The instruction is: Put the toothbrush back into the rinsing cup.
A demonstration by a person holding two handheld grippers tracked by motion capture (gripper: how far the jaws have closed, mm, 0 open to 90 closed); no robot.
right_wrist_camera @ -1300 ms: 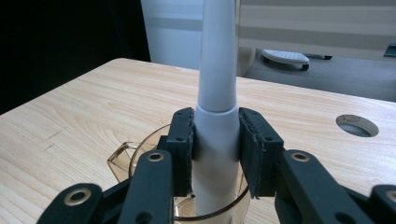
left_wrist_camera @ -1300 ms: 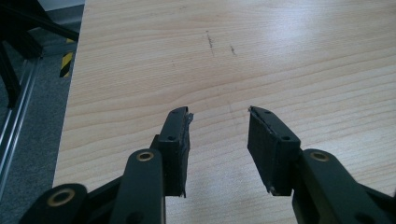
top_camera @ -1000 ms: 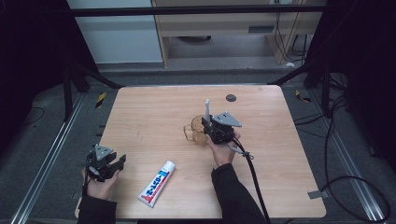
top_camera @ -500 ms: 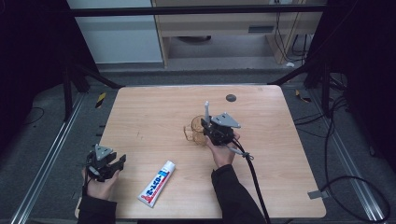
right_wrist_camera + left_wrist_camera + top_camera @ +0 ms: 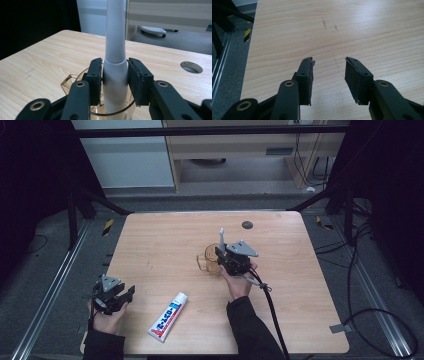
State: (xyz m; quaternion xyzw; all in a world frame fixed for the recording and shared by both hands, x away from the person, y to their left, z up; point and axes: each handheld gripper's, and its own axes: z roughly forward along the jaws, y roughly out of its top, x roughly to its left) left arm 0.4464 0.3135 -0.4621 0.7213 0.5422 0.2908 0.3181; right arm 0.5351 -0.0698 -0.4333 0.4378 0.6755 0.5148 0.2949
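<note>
My right gripper [image 5: 220, 255] is shut on a white toothbrush handle [image 5: 221, 237] that stands upright in a clear amber cup [image 5: 209, 261] near the table's middle. In the right gripper view the jaws clamp the thick lower part of the toothbrush [image 5: 115, 37] just above the cup's rim [image 5: 72, 81]; its lower end is inside the cup. My left gripper [image 5: 126, 294] rests at the front left corner, open and holding nothing, as the left gripper [image 5: 329, 67] view shows over bare wood. A white, blue and red toothpaste tube [image 5: 168, 316] lies flat between the two hands.
The wooden table [image 5: 165, 240] has a round dark hole [image 5: 247, 225] at the back right. A metal rail [image 5: 45, 305] runs along the floor to the left. The right gripper's cable [image 5: 272, 310] trails toward the front edge.
The right gripper with the toothbrush has shifted only very slightly over the cup. The left gripper and the toothpaste tube have not moved.
</note>
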